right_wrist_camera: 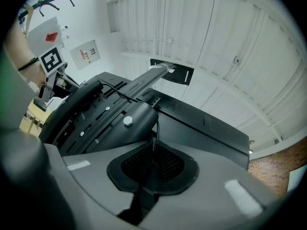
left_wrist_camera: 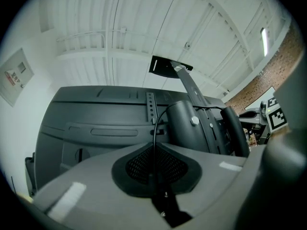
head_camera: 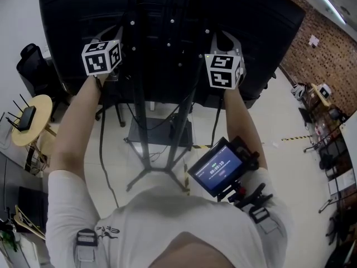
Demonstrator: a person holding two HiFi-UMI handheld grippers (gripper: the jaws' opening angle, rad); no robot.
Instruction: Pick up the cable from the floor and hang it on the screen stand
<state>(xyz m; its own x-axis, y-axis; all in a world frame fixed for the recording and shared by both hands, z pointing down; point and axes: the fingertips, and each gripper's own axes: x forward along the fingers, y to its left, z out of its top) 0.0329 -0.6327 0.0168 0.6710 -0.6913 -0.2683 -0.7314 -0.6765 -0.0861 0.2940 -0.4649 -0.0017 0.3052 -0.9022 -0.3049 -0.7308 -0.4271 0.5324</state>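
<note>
The big black screen (head_camera: 167, 32) stands on a black stand (head_camera: 144, 121), and I face its back. Both grippers are raised to the stand's mounting bracket (left_wrist_camera: 184, 123) (right_wrist_camera: 120, 119). My left gripper (head_camera: 109, 37) (left_wrist_camera: 156, 171) is shut on a thin black cable (left_wrist_camera: 154, 128) that runs up from between its jaws onto the bracket. My right gripper (head_camera: 223, 39) (right_wrist_camera: 149, 171) also has its jaws nearly together on the thin cable (right_wrist_camera: 156, 131), which climbs over the bracket's rounded top. More cable strands hang down along the stand (head_camera: 103, 149).
A round wooden table (head_camera: 39, 124) with a router (head_camera: 25, 118) and a black chair (head_camera: 30, 63) stand at the left. A brick wall (head_camera: 329, 43) and cluttered racks (head_camera: 329, 149) are at the right. A small monitor (head_camera: 216, 169) hangs at the person's chest. A black box (head_camera: 159, 134) sits behind the stand's legs.
</note>
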